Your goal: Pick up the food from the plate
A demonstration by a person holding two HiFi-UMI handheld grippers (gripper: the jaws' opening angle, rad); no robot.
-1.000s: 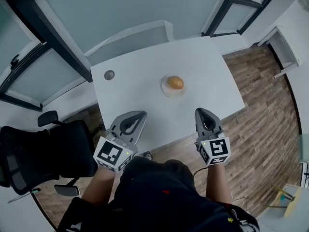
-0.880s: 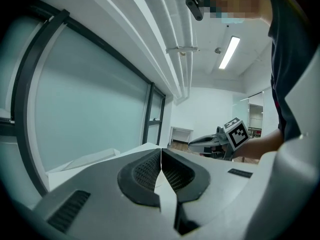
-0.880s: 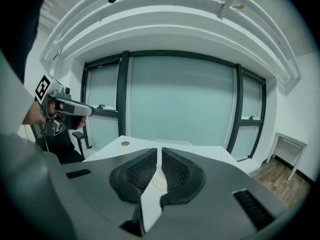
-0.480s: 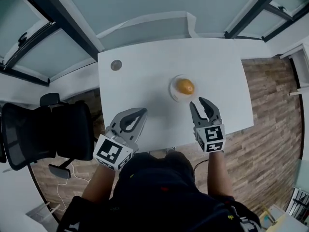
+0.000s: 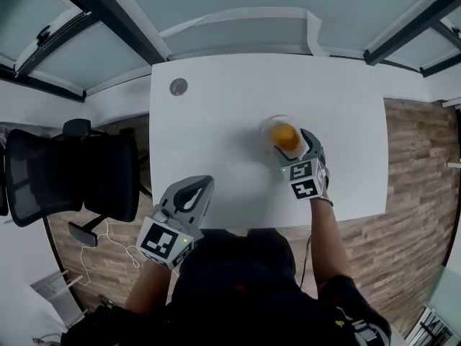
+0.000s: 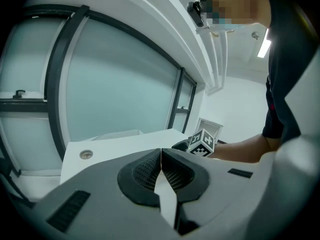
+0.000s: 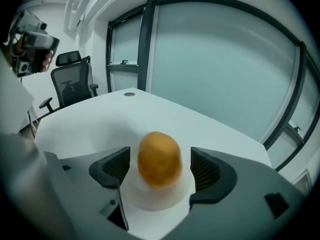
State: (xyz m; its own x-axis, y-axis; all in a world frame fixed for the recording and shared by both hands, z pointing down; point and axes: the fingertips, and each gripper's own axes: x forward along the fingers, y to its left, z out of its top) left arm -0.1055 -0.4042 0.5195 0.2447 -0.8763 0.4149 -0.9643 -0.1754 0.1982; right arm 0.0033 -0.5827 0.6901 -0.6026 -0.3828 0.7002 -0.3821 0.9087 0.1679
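A golden-brown oval piece of food (image 5: 286, 136) (image 7: 159, 159) sits on a small clear plate (image 5: 268, 127) (image 7: 155, 195) on the white table (image 5: 216, 121). My right gripper (image 5: 296, 147) (image 7: 159, 171) is at the plate with its jaws opening wide on either side of the food; small gaps show between the pads (image 7: 203, 170) and the food. My left gripper (image 5: 193, 192) (image 6: 161, 165) hangs shut and empty over the table's near edge at the left.
A round grey grommet (image 5: 178, 86) (image 7: 130, 94) is set in the table's far left corner. A black office chair (image 5: 72, 179) (image 7: 72, 81) stands left of the table. Glass partitions with dark frames run behind the table. Wood flooring (image 5: 418, 193) lies to the right.
My right gripper has moved forward from the near edge to the plate and gone from shut to wide open around the food. The left gripper has stayed shut in place.
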